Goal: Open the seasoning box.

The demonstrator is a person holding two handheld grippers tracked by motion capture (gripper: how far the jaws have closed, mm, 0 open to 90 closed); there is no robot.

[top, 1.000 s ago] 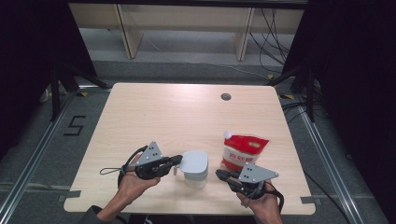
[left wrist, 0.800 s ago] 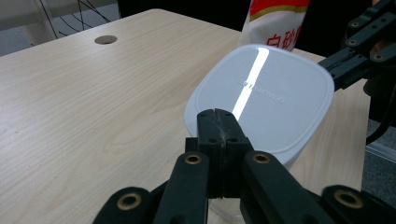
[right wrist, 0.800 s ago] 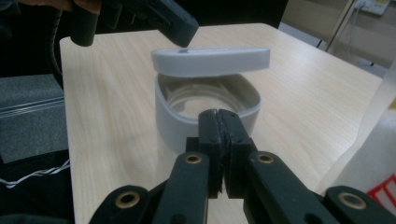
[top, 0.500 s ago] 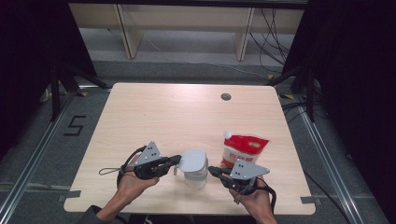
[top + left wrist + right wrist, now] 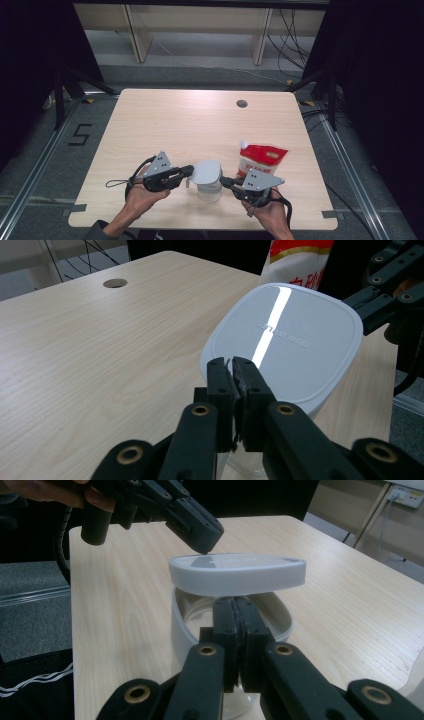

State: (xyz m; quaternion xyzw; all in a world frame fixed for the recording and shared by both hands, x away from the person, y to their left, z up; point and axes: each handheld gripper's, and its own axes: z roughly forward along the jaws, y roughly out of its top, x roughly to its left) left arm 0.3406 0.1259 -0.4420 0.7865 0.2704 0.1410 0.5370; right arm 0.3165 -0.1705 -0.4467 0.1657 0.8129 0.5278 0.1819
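Note:
A clear plastic container (image 5: 210,190) stands near the table's front edge, with its pale grey lid (image 5: 206,172) raised just above the rim. My left gripper (image 5: 189,172) comes in from the left, and its jaws have just been opening a little. They stand almost together with the lid's (image 5: 285,340) edge pinched between them. In the right gripper view the lid (image 5: 235,572) hangs over the container (image 5: 185,625). My right gripper (image 5: 223,181) is shut, its tips (image 5: 237,605) at the container's near rim under the lid. Whether they pinch anything is hidden.
A red and white pouch (image 5: 261,157) with a white cap stands just right of the container, behind the right gripper. The wooden table (image 5: 175,125) has a round cable hole (image 5: 242,104) at the back. Shelving and cables lie beyond the far edge.
My right gripper has moved left, up to the container. The left gripper and the lid have stayed where they were.

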